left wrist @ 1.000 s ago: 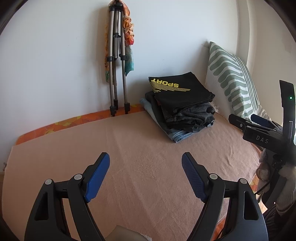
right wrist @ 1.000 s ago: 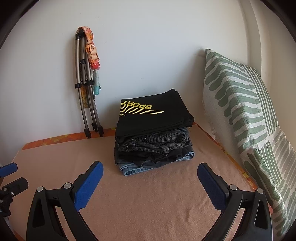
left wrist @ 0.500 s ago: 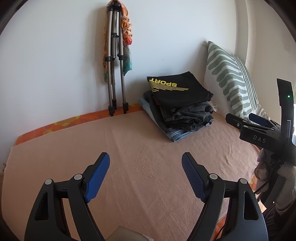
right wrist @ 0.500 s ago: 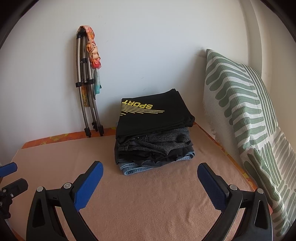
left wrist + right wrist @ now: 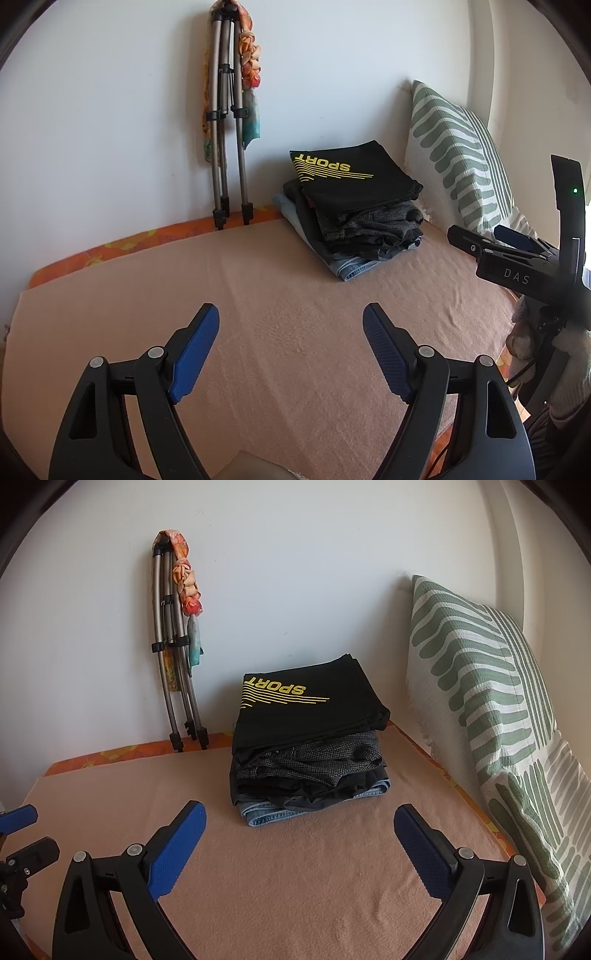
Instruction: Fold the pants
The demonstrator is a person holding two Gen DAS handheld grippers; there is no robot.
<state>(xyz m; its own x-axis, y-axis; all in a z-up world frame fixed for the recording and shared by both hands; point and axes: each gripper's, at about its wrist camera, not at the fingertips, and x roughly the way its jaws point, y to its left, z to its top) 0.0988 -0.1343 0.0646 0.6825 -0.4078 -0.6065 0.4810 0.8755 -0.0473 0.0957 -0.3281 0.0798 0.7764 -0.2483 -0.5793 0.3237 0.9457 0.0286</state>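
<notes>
A stack of folded pants lies at the back of the peach blanket, near the wall; it also shows in the right wrist view. The top piece is black with yellow "SPORT" lettering, dark pieces and blue jeans lie below. My left gripper is open and empty above the blanket's middle, well short of the stack. My right gripper is open and empty, just in front of the stack. The right gripper also shows at the right edge of the left wrist view.
A folded tripod with a colourful scarf leans on the white wall left of the stack. A green-and-white striped pillow stands along the right side. An orange patterned mattress edge runs along the wall.
Both views have shifted only slightly; the grippers stay open and empty and the stack has not moved.
</notes>
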